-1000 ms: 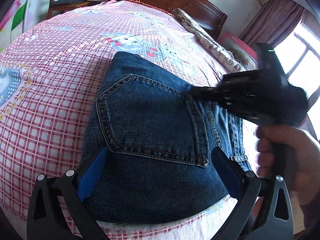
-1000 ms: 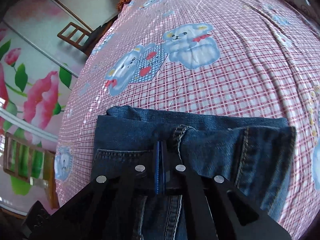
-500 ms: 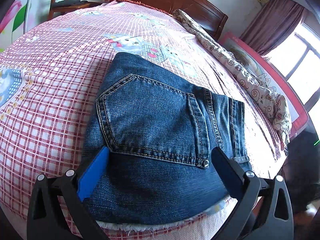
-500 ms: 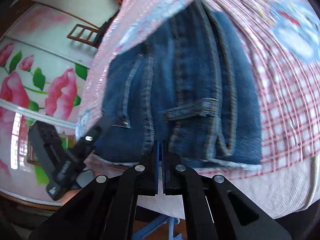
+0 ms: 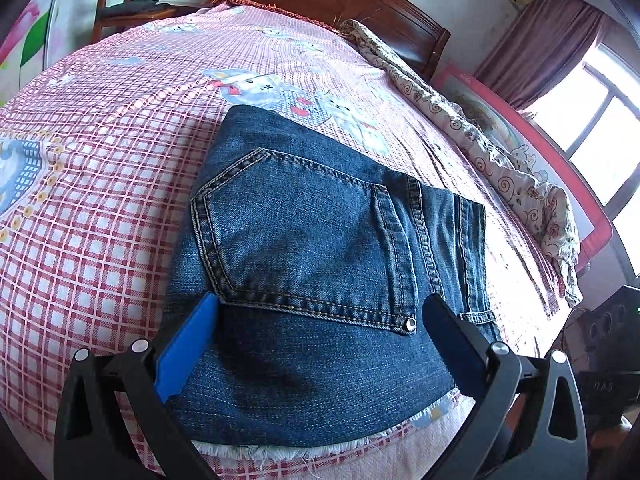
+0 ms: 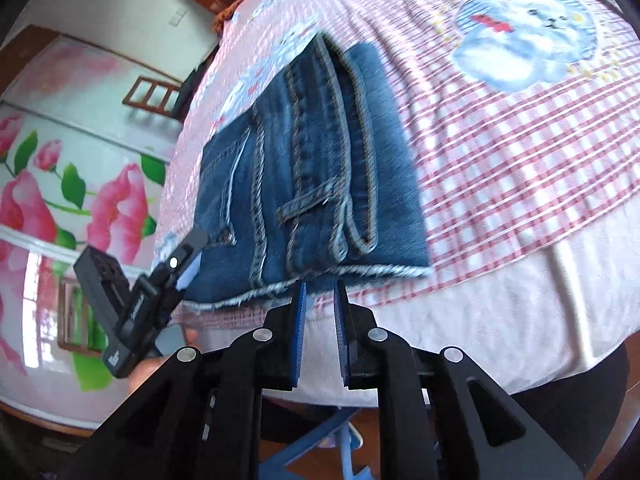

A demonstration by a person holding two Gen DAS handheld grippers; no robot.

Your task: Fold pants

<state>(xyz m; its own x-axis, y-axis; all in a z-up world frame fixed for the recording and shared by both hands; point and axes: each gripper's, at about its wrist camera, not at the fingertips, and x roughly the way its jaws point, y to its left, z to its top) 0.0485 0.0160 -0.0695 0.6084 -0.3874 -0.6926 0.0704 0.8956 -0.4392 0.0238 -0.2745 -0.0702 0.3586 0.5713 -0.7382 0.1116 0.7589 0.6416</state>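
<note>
The blue jeans point(image 5: 312, 264) lie folded into a compact stack near the front edge of the bed, back pocket up. They also show in the right wrist view point(image 6: 312, 176), waistband and belt loop toward me. My left gripper point(image 5: 320, 320) is open wide and empty, its fingers just over the near part of the jeans. It also shows in the right wrist view point(image 6: 176, 272), at the jeans' left edge. My right gripper point(image 6: 320, 292) is slightly open and empty, just off the bed edge in front of the jeans.
The bed has a pink checked sheet point(image 5: 100, 184) with bear prints. A rolled patterned quilt point(image 5: 480, 148) lies along its right side. A wooden headboard point(image 5: 340, 4) and a chair point(image 5: 120, 4) stand at the far end. A window point(image 5: 600, 120) is at right.
My right gripper let go of the jeans, pulled back off the bed edge and opened a little. The left gripper has stayed open over the jeans.
</note>
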